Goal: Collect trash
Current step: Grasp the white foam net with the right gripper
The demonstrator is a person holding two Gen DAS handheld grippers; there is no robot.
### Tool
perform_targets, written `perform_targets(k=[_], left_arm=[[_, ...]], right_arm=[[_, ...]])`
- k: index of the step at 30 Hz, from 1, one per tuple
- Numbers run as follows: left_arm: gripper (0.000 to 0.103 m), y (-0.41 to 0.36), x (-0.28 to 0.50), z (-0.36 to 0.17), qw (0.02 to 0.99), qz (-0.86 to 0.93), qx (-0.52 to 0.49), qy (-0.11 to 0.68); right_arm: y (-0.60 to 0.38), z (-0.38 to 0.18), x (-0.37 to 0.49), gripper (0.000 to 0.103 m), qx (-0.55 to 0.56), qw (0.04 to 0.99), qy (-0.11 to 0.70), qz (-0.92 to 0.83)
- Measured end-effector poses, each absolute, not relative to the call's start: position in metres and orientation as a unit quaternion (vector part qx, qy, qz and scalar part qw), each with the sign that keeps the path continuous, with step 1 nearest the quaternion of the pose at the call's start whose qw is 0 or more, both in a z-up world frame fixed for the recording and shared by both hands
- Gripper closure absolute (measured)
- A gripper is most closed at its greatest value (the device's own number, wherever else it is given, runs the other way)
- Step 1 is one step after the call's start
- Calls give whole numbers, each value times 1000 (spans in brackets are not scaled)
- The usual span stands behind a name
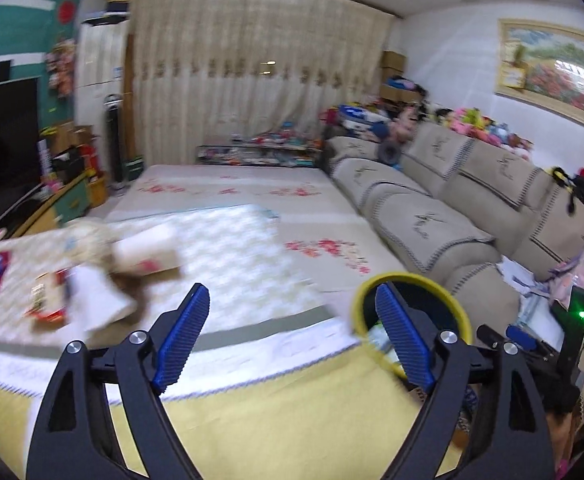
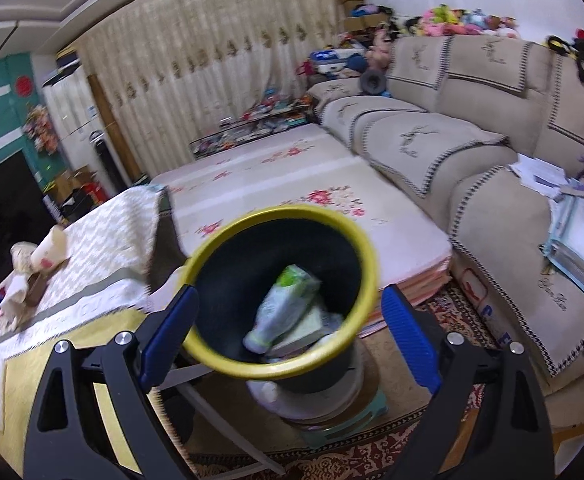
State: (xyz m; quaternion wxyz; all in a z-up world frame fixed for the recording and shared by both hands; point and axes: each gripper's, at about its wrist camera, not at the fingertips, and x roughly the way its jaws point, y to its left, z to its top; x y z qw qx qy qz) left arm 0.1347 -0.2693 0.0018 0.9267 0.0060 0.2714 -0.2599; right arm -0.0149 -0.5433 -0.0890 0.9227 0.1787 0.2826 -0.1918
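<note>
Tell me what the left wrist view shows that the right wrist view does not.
Only the left wrist view shows the framed picture on the wall and the other gripper with its green light, at the right edge. Only the right wrist view shows the inside of the bin, where a bottle lies on other trash, and the patterned rug under it. Both show the yellow-rimmed bin, the paper cup on the covered table, the sofa and the curtain. In each view the jaws stand open and empty.
</note>
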Motion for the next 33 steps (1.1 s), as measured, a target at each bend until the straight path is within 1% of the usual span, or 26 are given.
perform_targets(k=[5, 12, 18, 23, 26, 33], left_arm=[[17, -175, 125, 2, 948, -171, -16, 268], [16, -49, 100, -1, 966, -46, -24, 252], [15, 28, 79, -9, 965, 15, -61, 254], [15, 60, 73, -12, 965, 25, -71, 251], [15, 59, 73, -6, 967, 29, -67, 245], [15, 73, 74, -10, 964, 36, -81, 249]], right_arm=[[-482, -88, 15, 15, 141, 931, 312, -126], [-369, -84, 55, 15, 84, 935, 344, -21], [-251, -79, 76, 15, 28, 929, 358, 89], [-165, -72, 81, 15, 4, 923, 353, 154], [-129, -77, 83, 15, -13, 913, 367, 176], [-102, -100, 83, 15, -31, 890, 410, 198]])
